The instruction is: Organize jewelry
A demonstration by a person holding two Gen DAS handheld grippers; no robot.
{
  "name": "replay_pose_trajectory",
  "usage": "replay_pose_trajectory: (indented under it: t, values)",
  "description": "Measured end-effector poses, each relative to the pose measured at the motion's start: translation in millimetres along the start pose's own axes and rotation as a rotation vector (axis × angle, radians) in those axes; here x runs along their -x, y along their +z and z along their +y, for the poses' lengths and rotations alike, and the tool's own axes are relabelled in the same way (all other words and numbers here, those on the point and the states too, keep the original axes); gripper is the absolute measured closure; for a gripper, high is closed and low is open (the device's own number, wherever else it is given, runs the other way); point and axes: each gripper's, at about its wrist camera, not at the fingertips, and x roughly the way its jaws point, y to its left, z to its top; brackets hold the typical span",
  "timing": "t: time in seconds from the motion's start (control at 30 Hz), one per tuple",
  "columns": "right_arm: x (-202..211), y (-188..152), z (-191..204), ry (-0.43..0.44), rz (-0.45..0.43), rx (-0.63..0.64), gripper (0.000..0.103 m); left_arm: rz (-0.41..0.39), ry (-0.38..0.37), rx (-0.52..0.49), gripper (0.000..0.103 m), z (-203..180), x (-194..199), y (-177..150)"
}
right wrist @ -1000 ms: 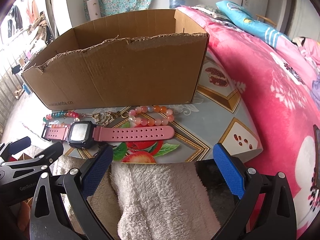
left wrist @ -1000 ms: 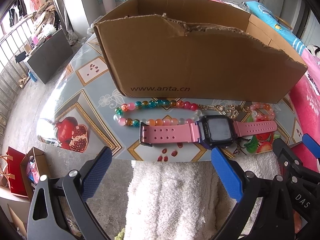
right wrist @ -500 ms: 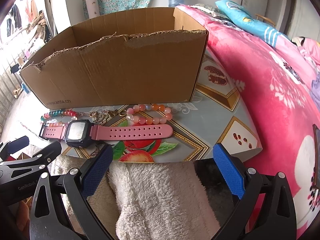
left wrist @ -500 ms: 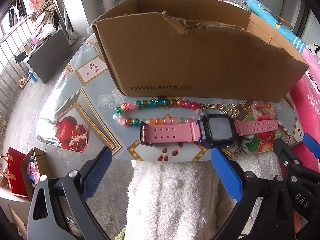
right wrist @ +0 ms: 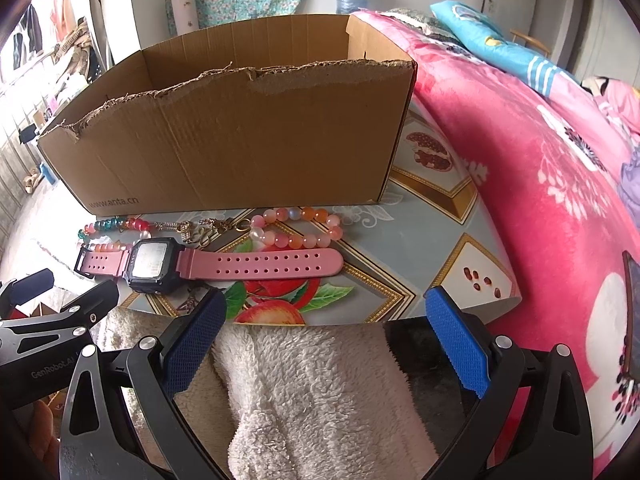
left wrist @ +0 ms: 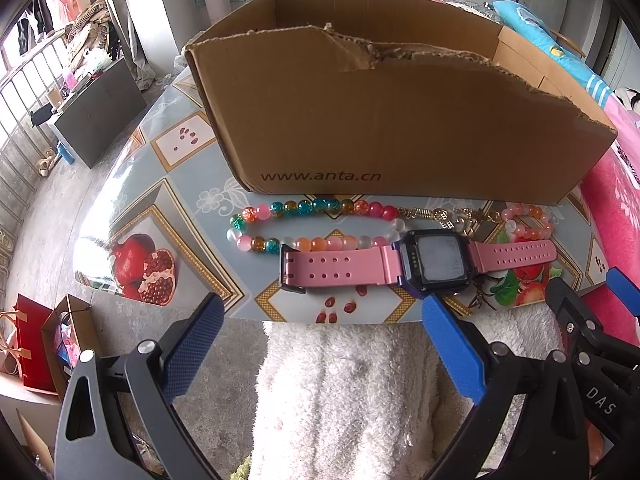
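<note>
A pink-strapped digital watch (left wrist: 434, 261) (right wrist: 152, 263) lies flat near the table's front edge. Behind it rest a multicoloured bead bracelet (left wrist: 304, 209) (right wrist: 108, 225), a gold chain (left wrist: 444, 216) (right wrist: 204, 229) and a pink-orange bead bracelet (left wrist: 528, 222) (right wrist: 298, 228). An open-topped cardboard box (left wrist: 384, 120) (right wrist: 240, 140) stands just beyond them. My left gripper (left wrist: 324, 312) hovers open before the watch's left strap. My right gripper (right wrist: 324, 306) is open too, below the long strap end. Neither holds anything.
The table (left wrist: 168, 216) has a fruit-patterned cover and a rounded front edge. A white fluffy sleeve or cloth (left wrist: 352, 392) lies below both grippers. A pink floral bed (right wrist: 540, 184) runs along the right. Bags (left wrist: 36, 348) sit on the floor at left.
Both grippers have edged slightly forward toward the table and jewelry; the box and watch sit a little closer in view. Nothing was grasped or moved.
</note>
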Motion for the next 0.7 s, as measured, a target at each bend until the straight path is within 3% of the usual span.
replay_pose_trajectory:
  t: [0.4, 0.57, 0.7]
  values:
    - [5.7, 2.2, 1.7, -0.028, -0.017, 0.024, 0.007, -0.030, 0.004, -0.005, 0.006, 4.9, 7.0, 0.0]
    - [24.3, 6.4, -1.3, -0.036, -0.080, 0.085, 0.007, -0.061, 0.017, -0.022, 0.006, 10.2, 12.6, -1.0]
    - [50.8, 22.7, -15.1, 0.030, -0.152, 0.134, 0.007, -0.092, 0.009, -0.032, 0.006, 15.2, 18.5, -0.1]
